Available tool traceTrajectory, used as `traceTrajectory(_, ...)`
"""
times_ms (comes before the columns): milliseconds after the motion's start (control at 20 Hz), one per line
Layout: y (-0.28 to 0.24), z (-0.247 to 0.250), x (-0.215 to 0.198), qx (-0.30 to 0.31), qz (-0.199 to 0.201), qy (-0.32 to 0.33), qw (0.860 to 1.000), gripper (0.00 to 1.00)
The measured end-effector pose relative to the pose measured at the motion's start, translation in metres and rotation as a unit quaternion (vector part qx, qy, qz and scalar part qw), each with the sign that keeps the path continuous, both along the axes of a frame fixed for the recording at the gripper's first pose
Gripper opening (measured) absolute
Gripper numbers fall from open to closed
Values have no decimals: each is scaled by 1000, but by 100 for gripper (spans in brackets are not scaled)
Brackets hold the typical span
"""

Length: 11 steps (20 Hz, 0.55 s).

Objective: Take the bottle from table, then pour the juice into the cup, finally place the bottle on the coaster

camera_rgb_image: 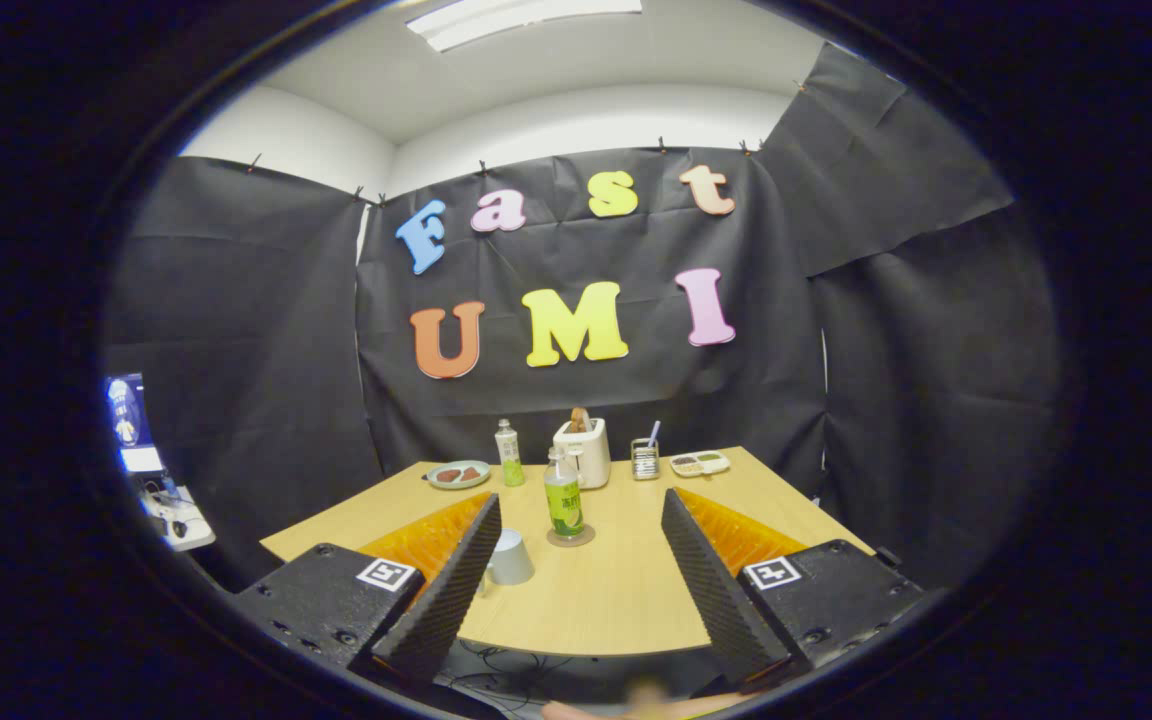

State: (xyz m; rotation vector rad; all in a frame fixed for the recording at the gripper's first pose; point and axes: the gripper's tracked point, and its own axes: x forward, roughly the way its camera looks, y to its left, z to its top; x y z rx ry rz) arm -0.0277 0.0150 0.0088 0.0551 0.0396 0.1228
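Gripper view: looks along the desk (pixel 616 590) toward the far cloth wall.
Claw (pixel 581 580): released, fingers spread wide and grasping nothing, hanging over the near edge of the desk.
Bottle (pixel 563 500): upright, green label, standing on the coaster (pixel 571 538) beyond the fingertips, between the two finger lines.
Cup (pixel 511 557): grey, just beside the left finger (pixel 446 590), nearer than the bottle.
Far side: second bottle (pixel 508 453), plate (pixel 458 474), white toaster (pixel 584 450), small tray (pixel 699 463).
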Motion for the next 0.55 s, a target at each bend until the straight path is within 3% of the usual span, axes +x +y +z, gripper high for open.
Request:
traceTrajectory(150,-1,-4,-3,-10,-21,-5,1000,100)
traceTrajectory(300,14,-8,-9,-8,5,1,1000,100)
traceTrajectory(550,10,-6,-12,-14,5,-13,1000,100)
